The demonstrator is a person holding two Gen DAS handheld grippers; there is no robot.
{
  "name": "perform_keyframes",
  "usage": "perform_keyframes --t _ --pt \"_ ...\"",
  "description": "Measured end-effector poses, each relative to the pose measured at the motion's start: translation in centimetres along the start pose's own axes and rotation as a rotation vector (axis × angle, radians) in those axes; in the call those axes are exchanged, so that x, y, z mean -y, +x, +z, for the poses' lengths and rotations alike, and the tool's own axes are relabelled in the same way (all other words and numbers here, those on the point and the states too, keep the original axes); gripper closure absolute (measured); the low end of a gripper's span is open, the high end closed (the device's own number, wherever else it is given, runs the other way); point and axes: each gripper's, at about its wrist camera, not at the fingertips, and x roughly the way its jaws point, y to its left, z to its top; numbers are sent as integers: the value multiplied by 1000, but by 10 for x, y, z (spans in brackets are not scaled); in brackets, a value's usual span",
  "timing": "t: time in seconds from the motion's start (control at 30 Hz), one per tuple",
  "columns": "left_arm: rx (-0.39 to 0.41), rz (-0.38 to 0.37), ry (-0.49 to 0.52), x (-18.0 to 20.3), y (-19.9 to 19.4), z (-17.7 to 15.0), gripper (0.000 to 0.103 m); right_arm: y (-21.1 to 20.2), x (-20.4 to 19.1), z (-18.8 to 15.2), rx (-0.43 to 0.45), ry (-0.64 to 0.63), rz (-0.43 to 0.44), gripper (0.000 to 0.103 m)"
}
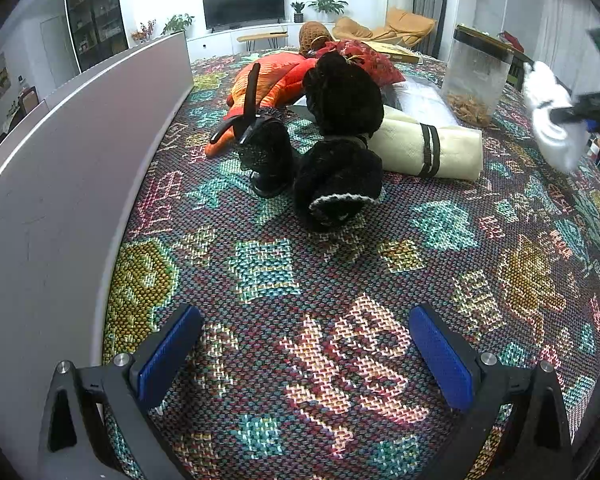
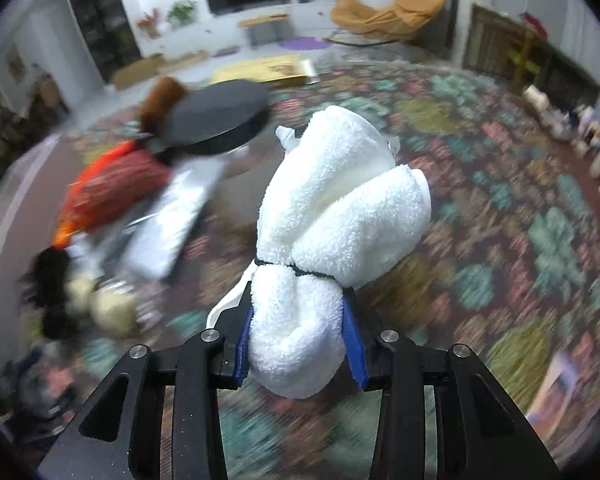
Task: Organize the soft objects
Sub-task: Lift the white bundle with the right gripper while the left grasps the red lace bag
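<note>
White towel (image 2: 332,208), tied with a band, is clamped at its near end by the right tool (image 2: 298,344), its length running away from the tool above the surface (image 2: 500,208). Well left of it, the left tool (image 1: 306,356) is held open and empty, the black plush (image 1: 340,136) ahead.

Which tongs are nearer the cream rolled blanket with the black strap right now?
Left, as far as I can judge. The left tongs hang open over the woven cloth, facing the cream rolled blanket. The right tongs, off to its right, grip a white towel bundle.
</note>
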Motion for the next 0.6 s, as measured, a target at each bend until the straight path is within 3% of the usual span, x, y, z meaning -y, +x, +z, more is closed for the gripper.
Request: perform_keyframes --t 0.07,0.1,0.13,0.23,0.3,0.37,0.5,0.6 --pt "0 -2 1 0 -1 0 0 18 8 16 17 2 -34 45" --pt "-1 -4 3 0 -1 0 0 26 11 20 13 21 -21 30" --pt "-3 -5 5 0 -1 0 0 38 17 25 -1 65 4 28" --pt "-27 -23 32 -2 -2 4 0 51 38 26 -19 226 90 27" --pt "-65 -36 44 -4 -1 9 0 45 51 19 13 344 162 26" --pt "-85 -50 33 -7 -10 15 0 39 63 14 26 402 182 24" --pt "2 -113 35 -4 -51 46 0 37 68 12 -20 396 198 24" --pt "99 -119 95 4 -71 98 0 42 56 18 -53 312 176 24"
